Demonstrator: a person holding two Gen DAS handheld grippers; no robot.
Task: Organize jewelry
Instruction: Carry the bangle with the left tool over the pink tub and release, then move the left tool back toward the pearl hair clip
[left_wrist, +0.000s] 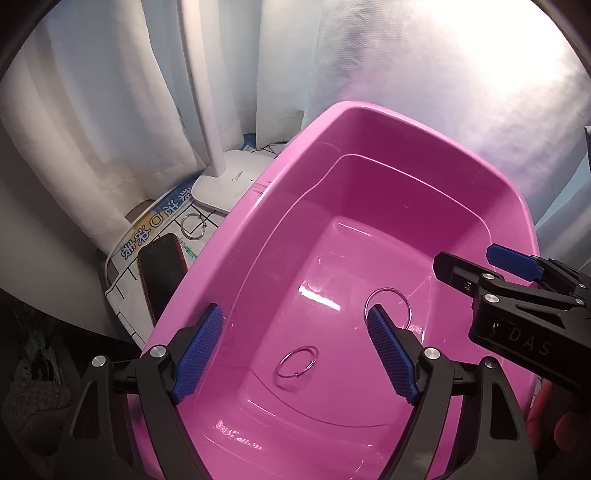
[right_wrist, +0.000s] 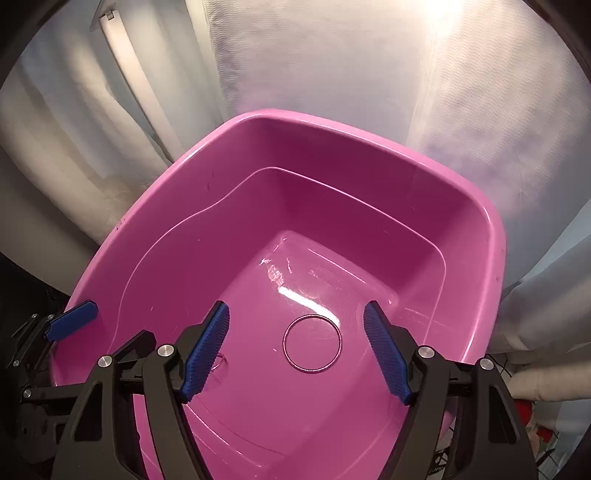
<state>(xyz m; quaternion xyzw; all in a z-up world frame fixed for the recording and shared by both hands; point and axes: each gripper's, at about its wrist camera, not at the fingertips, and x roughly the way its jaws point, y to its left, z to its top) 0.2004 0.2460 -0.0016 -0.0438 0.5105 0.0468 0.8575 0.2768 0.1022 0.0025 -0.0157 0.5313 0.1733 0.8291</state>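
A pink plastic basin (left_wrist: 236, 236) fills both views. Two thin metal hoop rings lie on its floor. The smaller hoop (left_wrist: 297, 361) lies between my left gripper's fingers. The larger hoop (left_wrist: 388, 308) is partly hidden behind the left gripper's right pad; in the right wrist view it lies whole (right_wrist: 312, 344) between my right gripper's fingers. My left gripper (left_wrist: 295, 354) is open and empty above the basin. My right gripper (right_wrist: 297, 345) is open and empty above the basin (right_wrist: 369, 162); it also shows in the left wrist view (left_wrist: 491, 266). A third hoop (left_wrist: 192, 226) lies outside the basin on a printed sheet.
A white lamp base (left_wrist: 232, 181) and its pole stand left of the basin. A dark phone (left_wrist: 161, 273) lies on the printed sheet (left_wrist: 147, 236) beside the basin's left rim. White curtains hang behind. The left gripper's finger (right_wrist: 74, 320) shows at the right wrist view's left edge.
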